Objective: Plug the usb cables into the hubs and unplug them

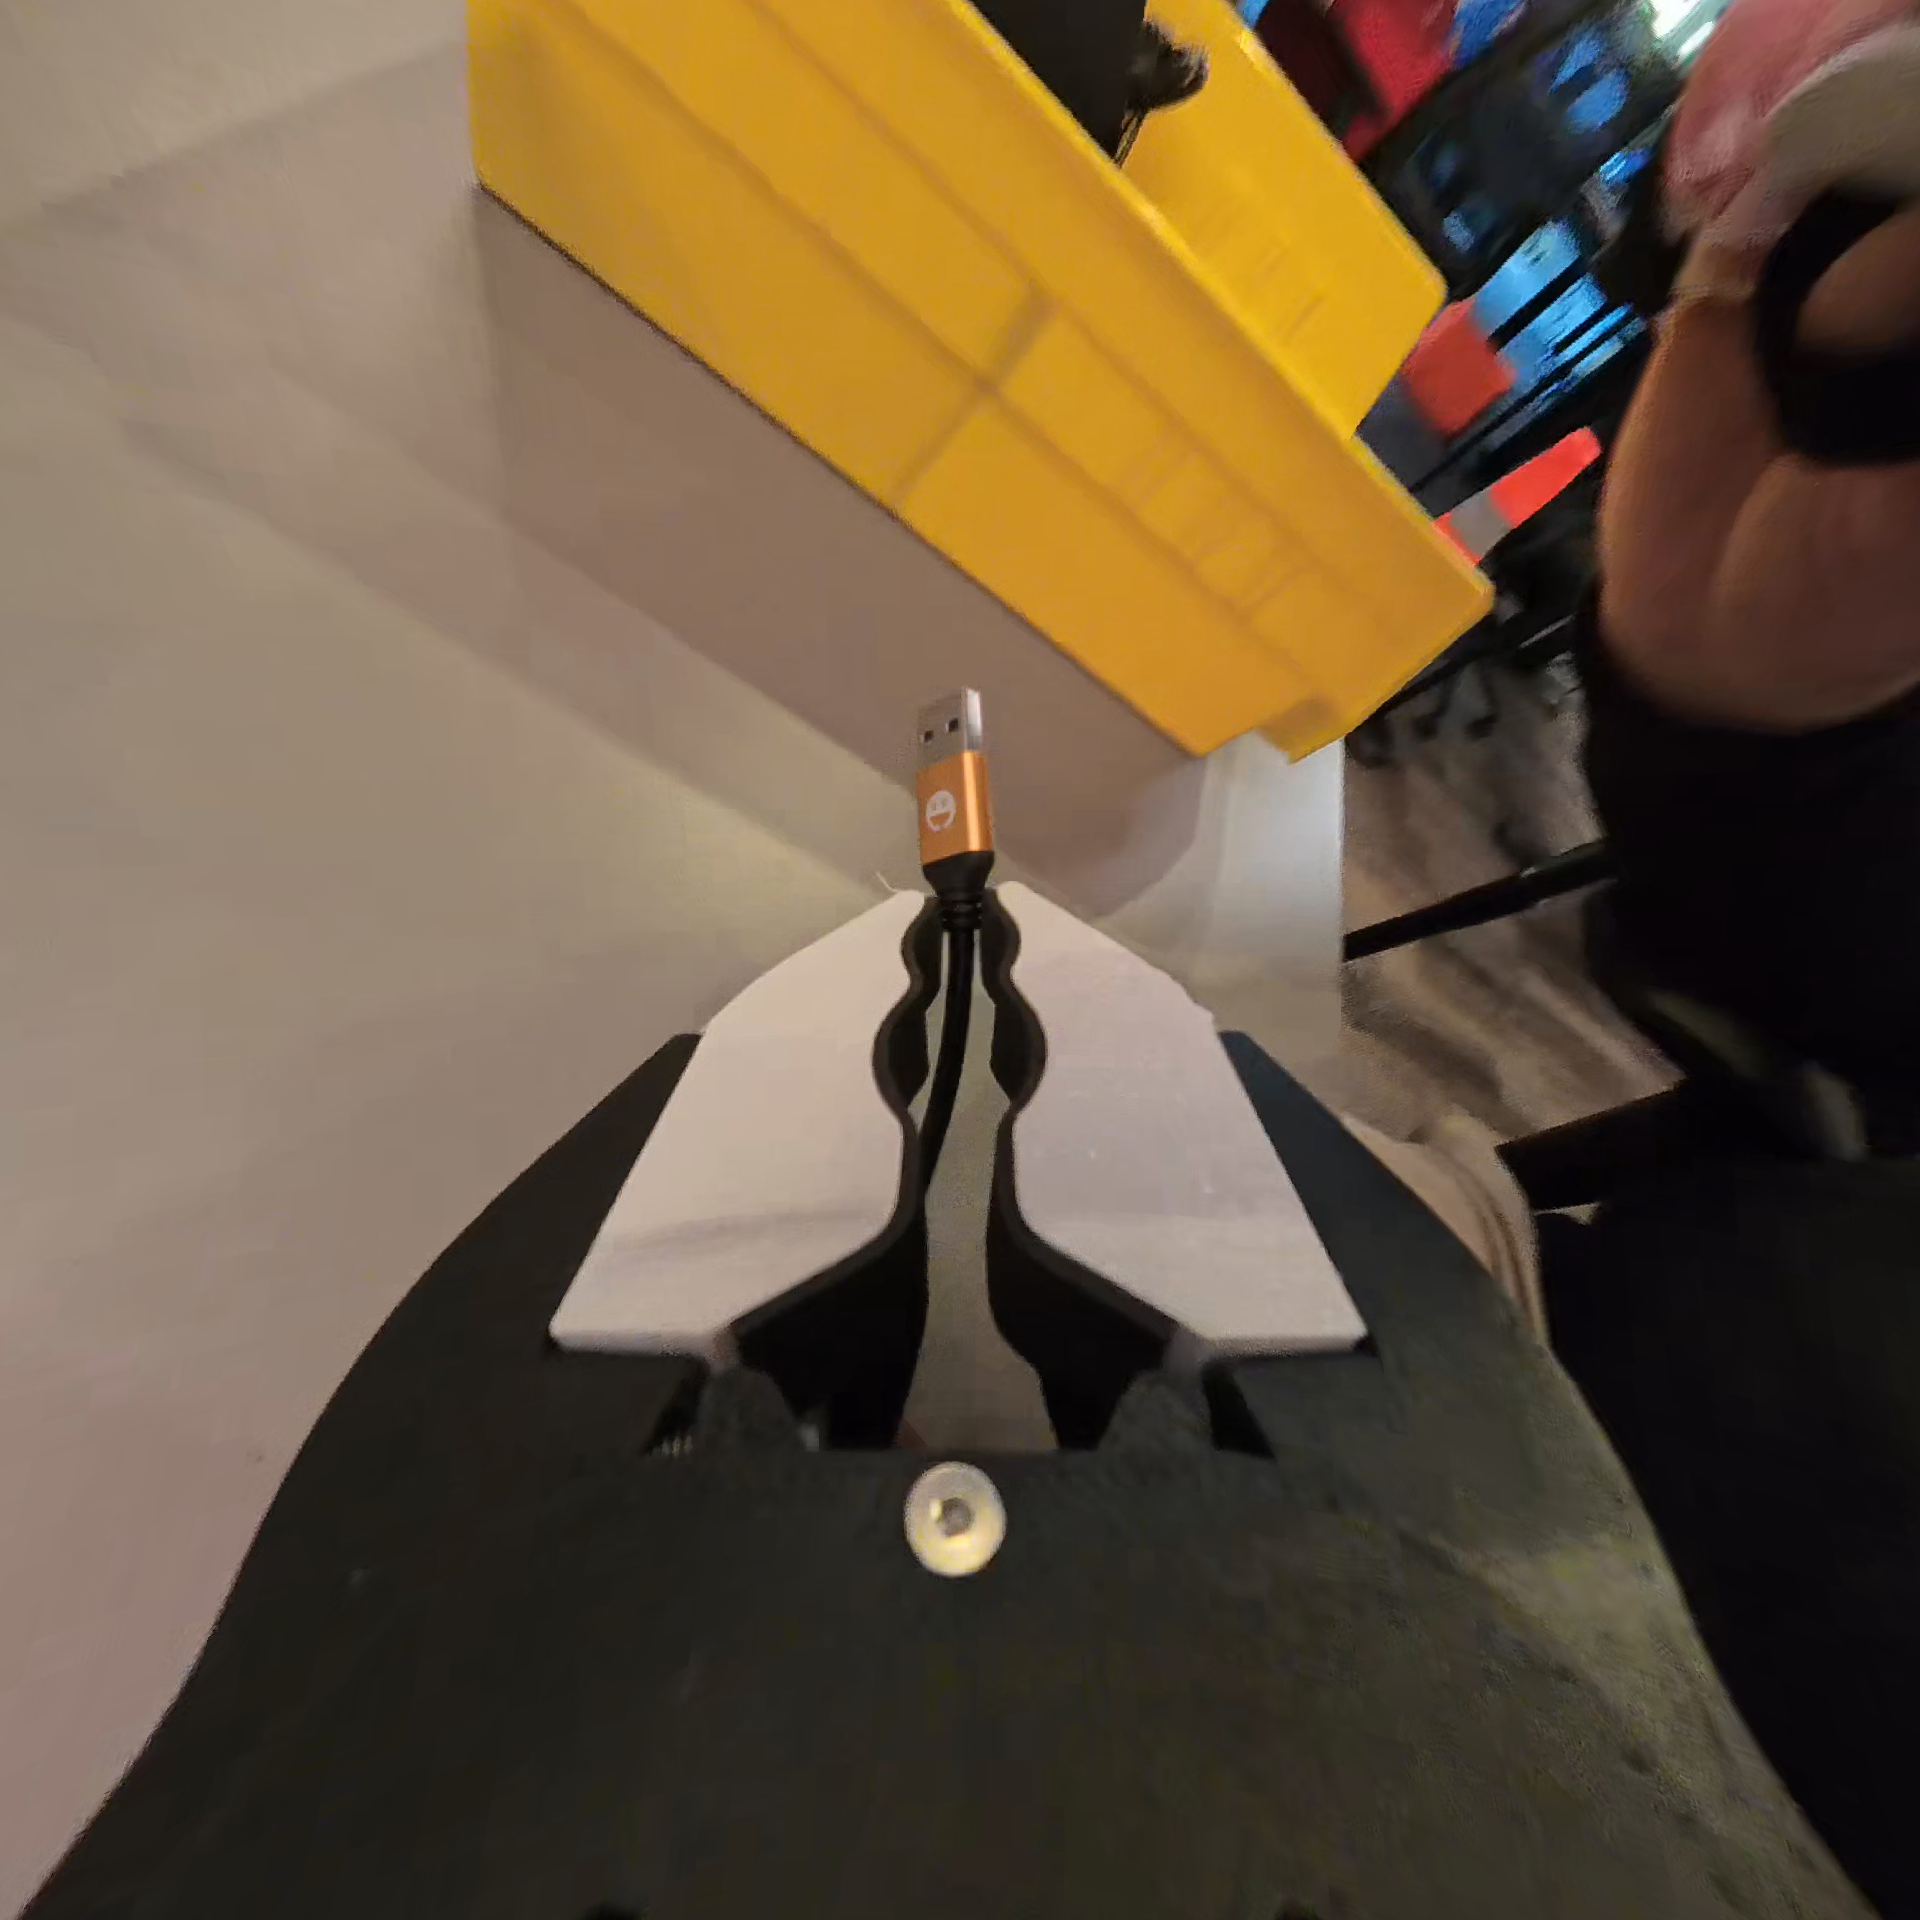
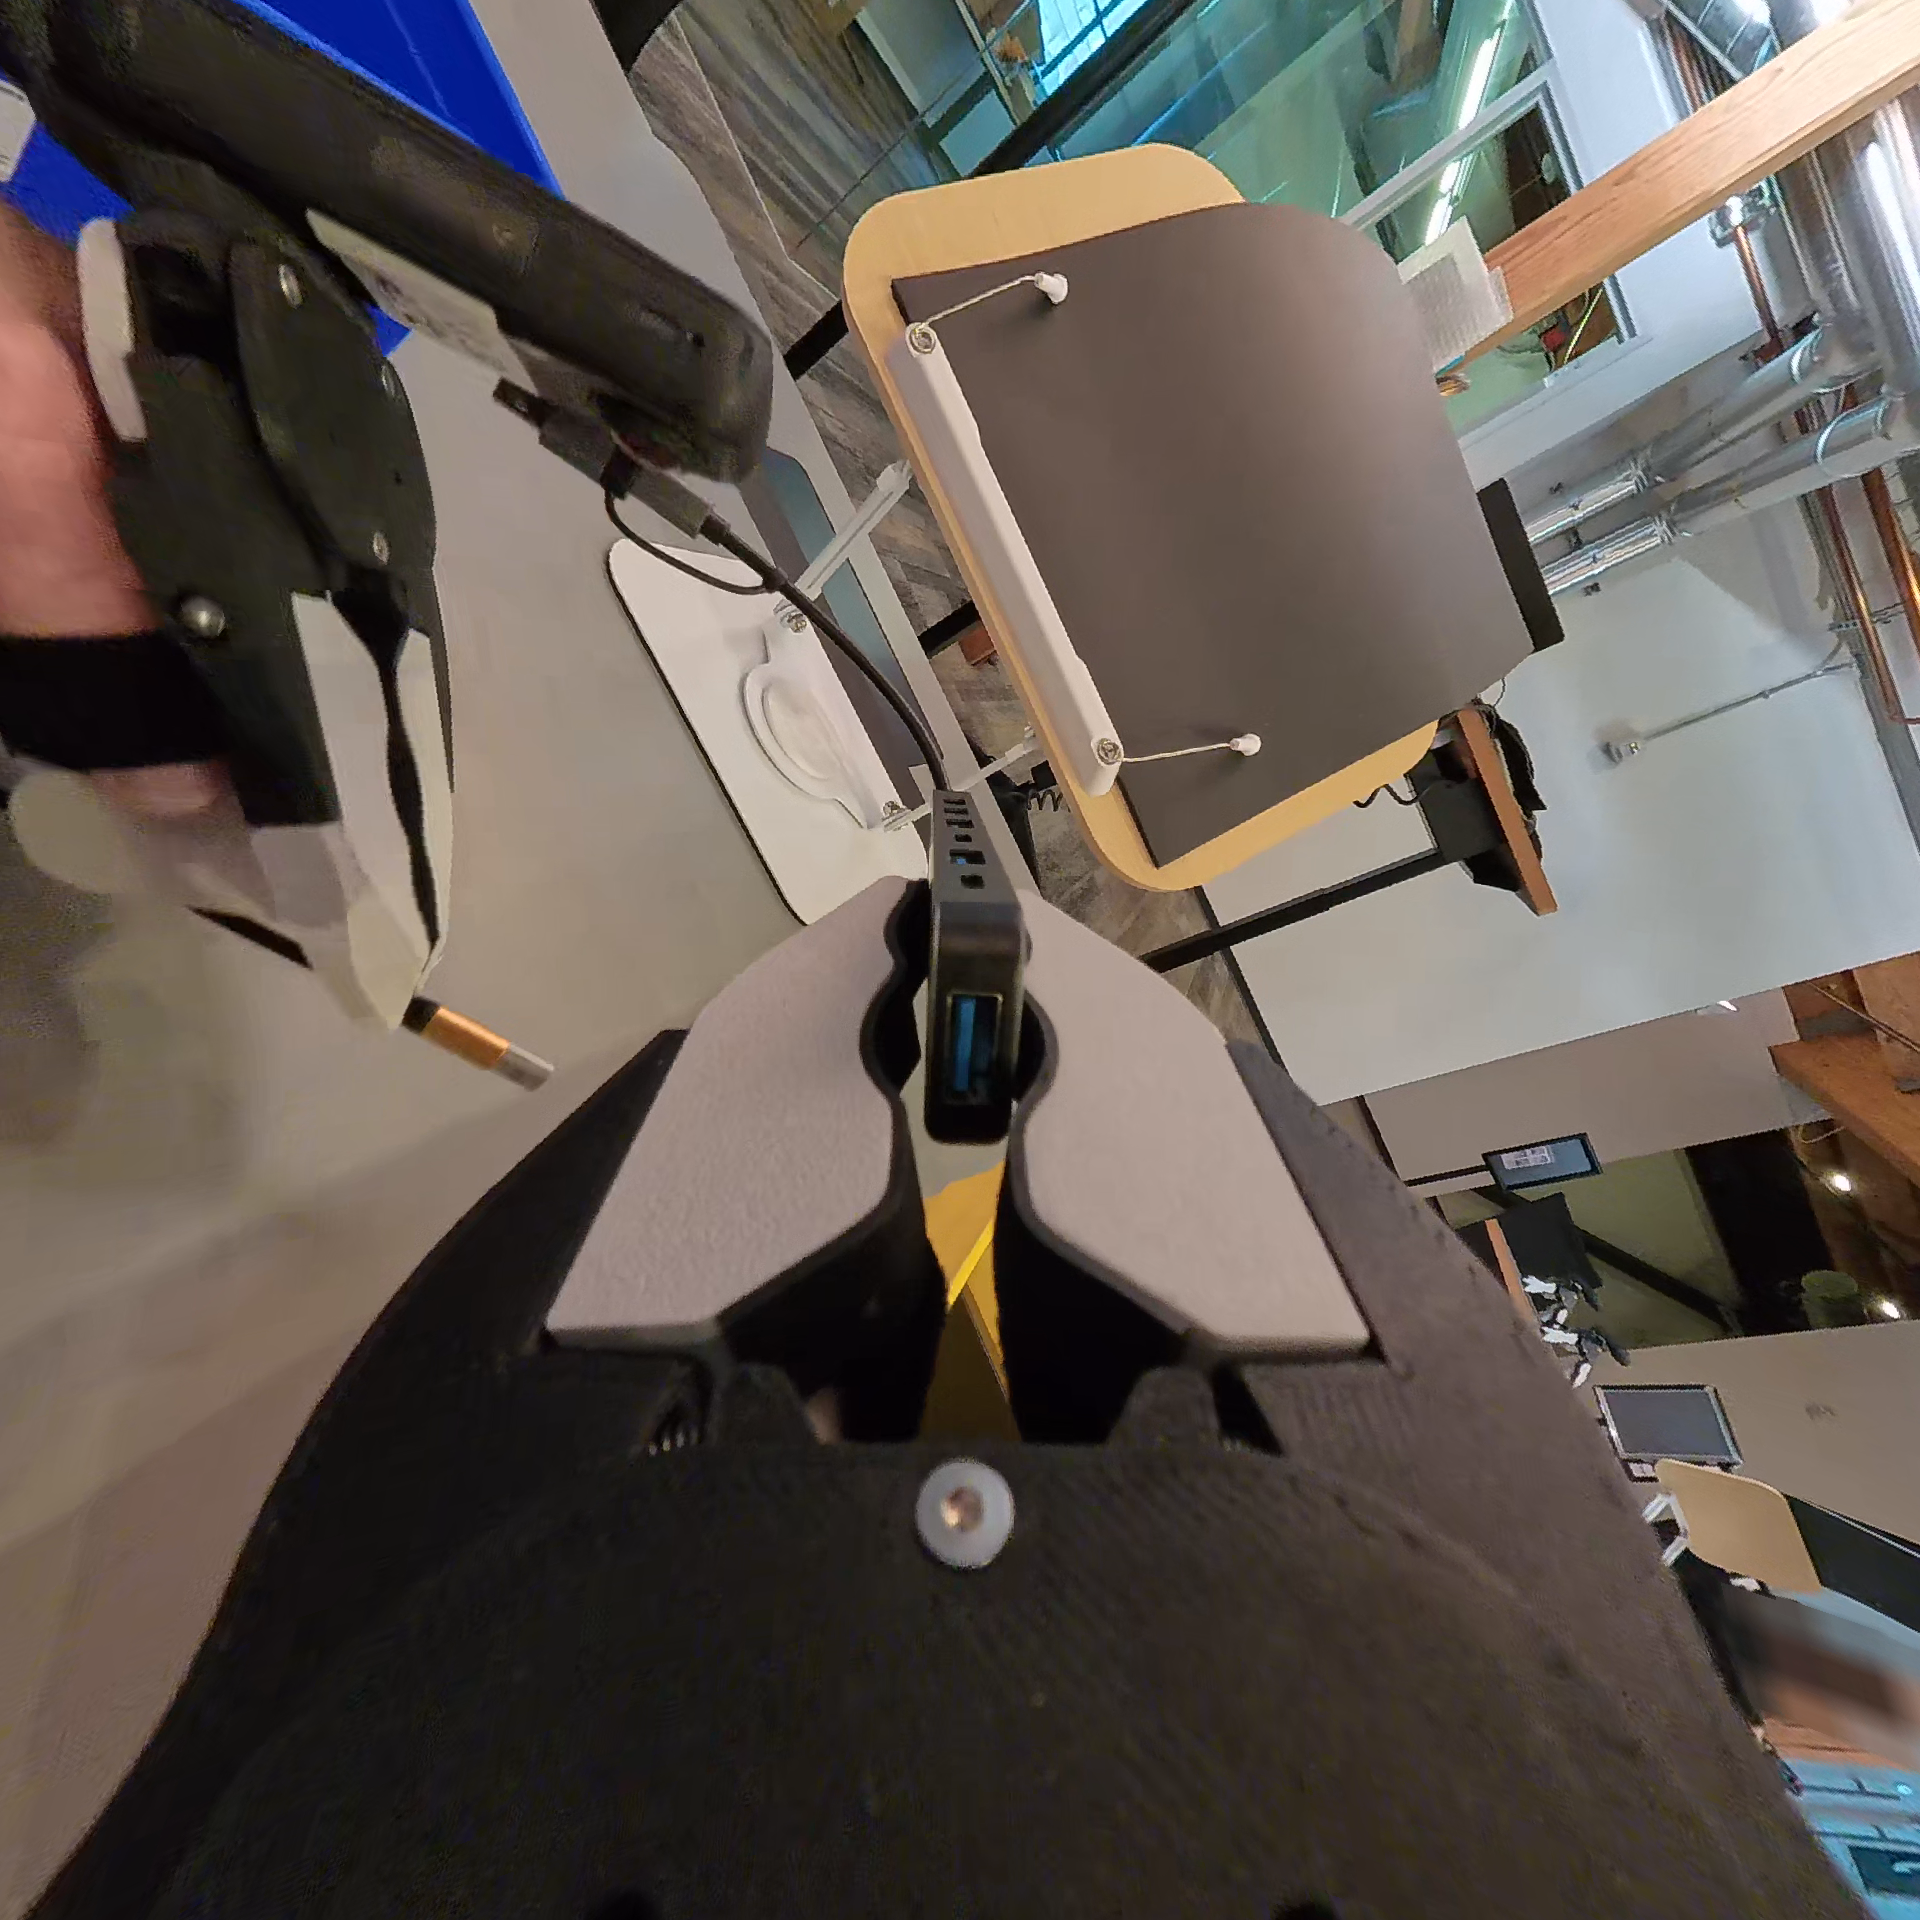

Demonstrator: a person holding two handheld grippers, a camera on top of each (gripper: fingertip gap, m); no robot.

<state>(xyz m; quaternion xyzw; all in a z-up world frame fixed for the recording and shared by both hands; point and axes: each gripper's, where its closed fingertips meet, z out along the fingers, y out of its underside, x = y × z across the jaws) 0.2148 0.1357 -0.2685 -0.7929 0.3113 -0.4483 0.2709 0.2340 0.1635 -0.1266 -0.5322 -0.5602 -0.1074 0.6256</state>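
My left gripper [image 1: 958, 902] is shut on a black USB cable [image 1: 951, 1049] just behind its orange plug [image 1: 954, 805], whose metal tip sticks out past the fingertips. My right gripper [image 2: 961, 914] is shut on a black USB hub [image 2: 971, 1023], held on edge, with a blue port facing my camera and several ports along its far side. In the right wrist view the left gripper [image 2: 400, 997] shows at the left, its orange plug [image 2: 480, 1042] pointing toward the hub, a short gap away. The plug is not in any port.
A yellow bin [image 1: 1039, 343] stands on the white table [image 1: 312, 831] beyond the plug. A person's hand [image 1: 1756, 520] is at the right. In the right wrist view a blue bin [image 2: 436, 83], a white mat [image 2: 717, 665] and a wooden-edged table with a black mat [image 2: 1226, 520] lie beyond.
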